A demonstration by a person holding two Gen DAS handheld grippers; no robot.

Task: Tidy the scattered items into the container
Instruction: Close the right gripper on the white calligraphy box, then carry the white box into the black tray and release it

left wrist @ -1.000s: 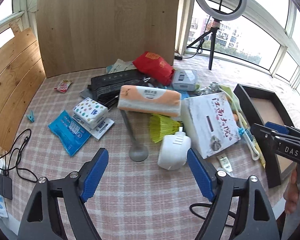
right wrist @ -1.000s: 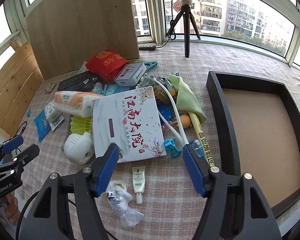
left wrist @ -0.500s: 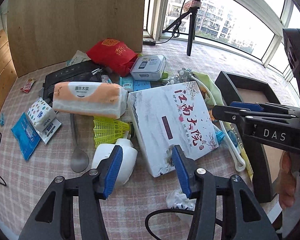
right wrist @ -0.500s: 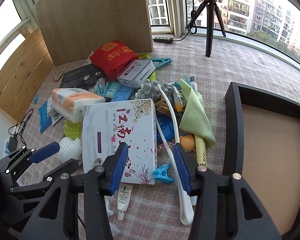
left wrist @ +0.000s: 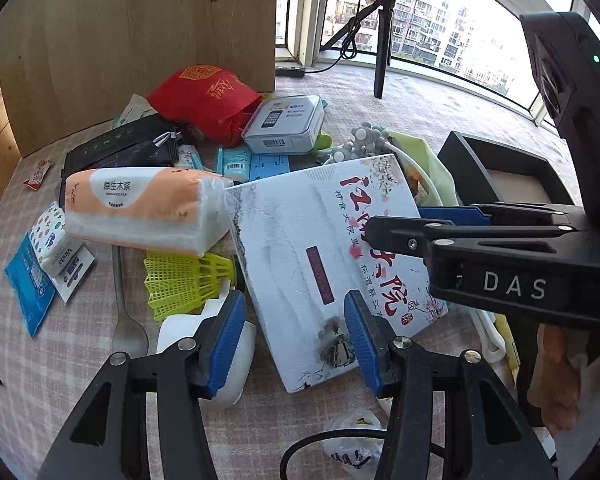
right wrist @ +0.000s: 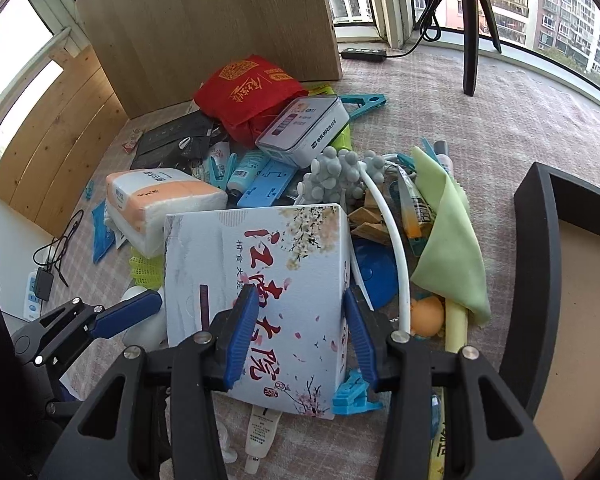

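Observation:
A white flat box with red Chinese writing [left wrist: 320,256] [right wrist: 260,280] lies on top of the heap of scattered items. My left gripper [left wrist: 292,328] is open, its jaws hovering over the box's near left edge, beside a white bottle [left wrist: 204,336]. My right gripper [right wrist: 298,332] is open over the box's near right part, the right finger near its edge. The right gripper also shows in the left wrist view [left wrist: 428,232], reaching across the box. The black tray container [right wrist: 556,240] [left wrist: 496,168] stands to the right; what shows of it is empty.
Around the box lie an orange tissue pack [left wrist: 140,208], a yellow shuttlecock [left wrist: 184,280], a red bag [right wrist: 248,92], a grey device box [right wrist: 304,128], a green cloth [right wrist: 448,236], blue clips, a tube [right wrist: 260,436] and a spoon [left wrist: 124,320]. A wooden board stands behind.
Both grippers have moved in toward the white box and now hover close over it. Their jaws have narrowed since a second ago. Nothing on the table has moved.

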